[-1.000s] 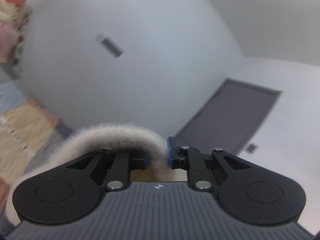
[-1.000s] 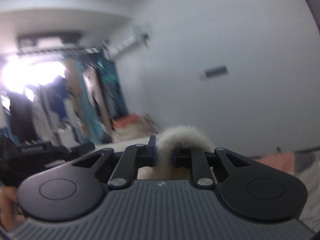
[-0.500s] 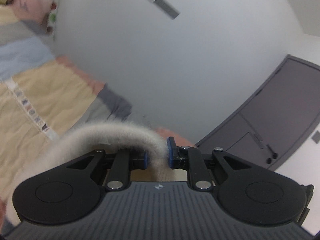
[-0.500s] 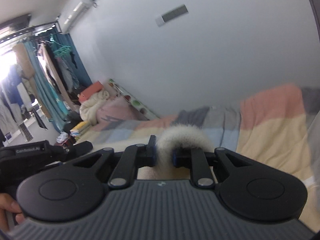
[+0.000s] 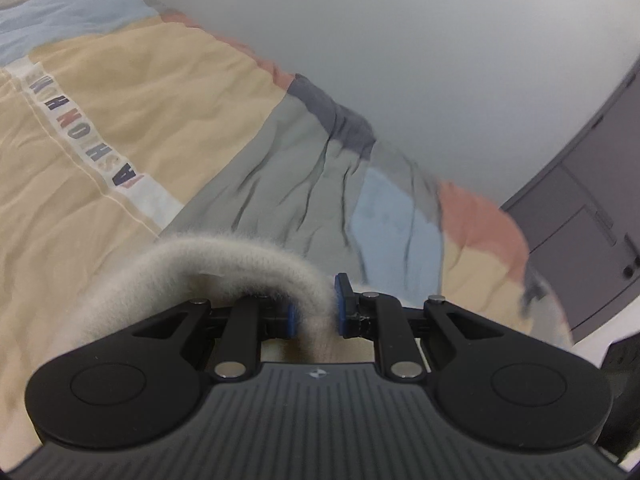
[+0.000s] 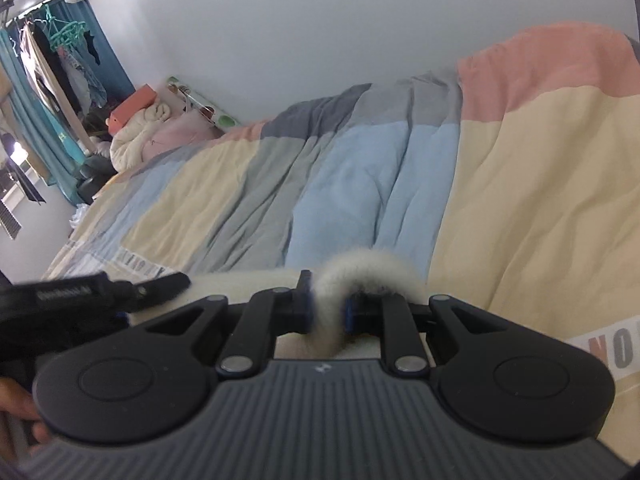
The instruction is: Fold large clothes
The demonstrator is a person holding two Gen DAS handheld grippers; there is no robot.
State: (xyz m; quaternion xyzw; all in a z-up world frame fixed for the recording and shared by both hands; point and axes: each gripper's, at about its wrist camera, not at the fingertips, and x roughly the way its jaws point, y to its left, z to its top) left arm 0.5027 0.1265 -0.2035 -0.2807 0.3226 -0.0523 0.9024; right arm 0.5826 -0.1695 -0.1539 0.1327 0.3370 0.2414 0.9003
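A fluffy cream garment (image 5: 224,268) arches out of my left gripper (image 5: 314,310), whose blue pads are shut on its edge; the fabric runs off to the left and below the gripper body. In the right wrist view the same fuzzy garment (image 6: 372,268) curls between the pads of my right gripper (image 6: 326,308), which is shut on it. The left gripper (image 6: 152,286) shows at the left edge of that view, with cream fabric stretched between the two. Both grippers point down at a bed under a patchwork quilt (image 6: 360,184).
The quilt (image 5: 100,128) has yellow, blue, grey and pink panels and a lettered white stripe (image 5: 88,140). A white wall runs behind the bed. A grey door (image 5: 592,240) stands at right. Pillows and bundled bedding (image 6: 152,132) lie at the far end; hung clothes (image 6: 52,64) beyond.
Both grippers have dropped and tilted down, from facing the wall and ceiling to facing the bed. Each keeps its hold on the fluffy garment.
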